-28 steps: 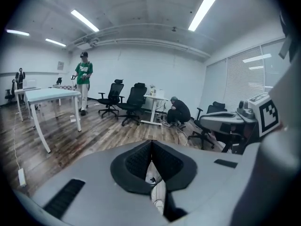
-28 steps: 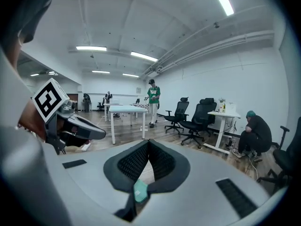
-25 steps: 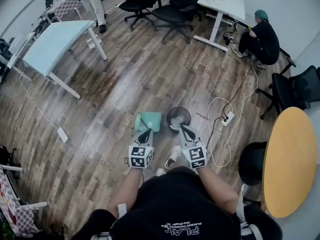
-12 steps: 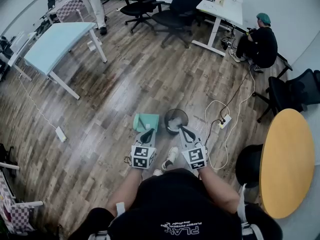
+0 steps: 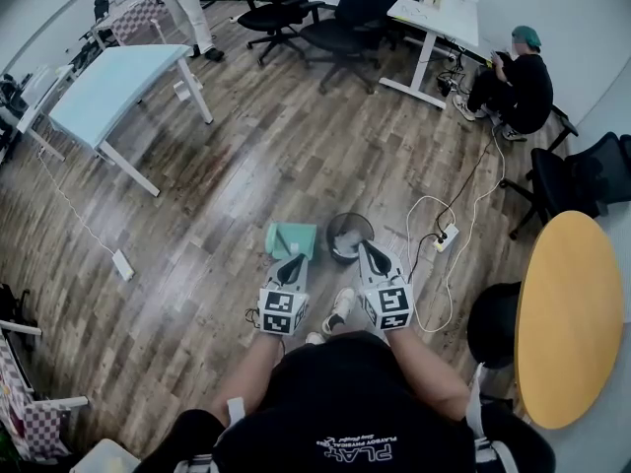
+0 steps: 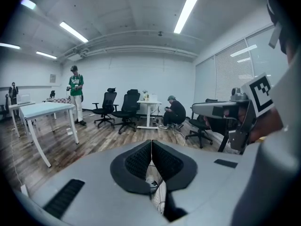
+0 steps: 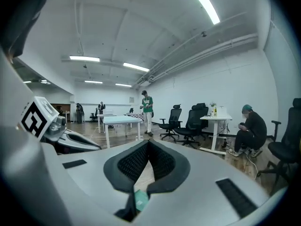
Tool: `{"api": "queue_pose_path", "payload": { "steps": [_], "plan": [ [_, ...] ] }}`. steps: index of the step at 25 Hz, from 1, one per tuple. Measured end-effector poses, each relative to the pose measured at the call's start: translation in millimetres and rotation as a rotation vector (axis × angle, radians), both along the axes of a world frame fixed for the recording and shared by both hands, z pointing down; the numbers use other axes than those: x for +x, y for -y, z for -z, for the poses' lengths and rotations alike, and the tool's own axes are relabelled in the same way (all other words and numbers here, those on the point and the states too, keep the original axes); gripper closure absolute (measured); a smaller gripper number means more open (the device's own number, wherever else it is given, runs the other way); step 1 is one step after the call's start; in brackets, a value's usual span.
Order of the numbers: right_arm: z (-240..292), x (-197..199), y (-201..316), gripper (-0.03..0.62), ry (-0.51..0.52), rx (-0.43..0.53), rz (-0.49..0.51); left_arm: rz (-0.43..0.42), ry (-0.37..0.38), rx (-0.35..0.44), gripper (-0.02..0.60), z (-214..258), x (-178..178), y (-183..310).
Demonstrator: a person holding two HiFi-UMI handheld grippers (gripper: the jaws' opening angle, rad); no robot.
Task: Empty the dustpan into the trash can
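The left tongs (image 5: 290,262) and right tongs (image 5: 363,250) are both closed tight, with nothing visible between their pads. The teal dustpan (image 5: 293,237) sits just ahead of the left tongs (contact unclear), beside the trash can (image 5: 332,231).

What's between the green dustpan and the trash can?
Only bare wood floor separates dustpan and trash can, seen in the head view.

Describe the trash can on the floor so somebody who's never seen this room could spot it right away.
Start at the round yellow table on the right of the head view and go left over the wood floor, past the white power strip. The trash can stands there, right beside a teal dustpan. It is the only small round dark bin, with something pale inside.
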State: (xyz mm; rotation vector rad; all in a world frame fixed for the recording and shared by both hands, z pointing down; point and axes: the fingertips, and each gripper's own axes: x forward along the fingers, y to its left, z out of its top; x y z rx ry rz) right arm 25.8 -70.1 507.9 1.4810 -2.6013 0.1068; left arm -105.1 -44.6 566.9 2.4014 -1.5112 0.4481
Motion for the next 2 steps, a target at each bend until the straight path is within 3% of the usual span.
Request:
{"api": "queue_pose_path", "payload": {
  "steps": [2],
  "plan": [
    [13.0,-1.1,3.5,0.571,0.027,0.019,-0.005,0.004,-0.003,0.010,0.557,4.7,-1.1,1.4]
  ]
}}
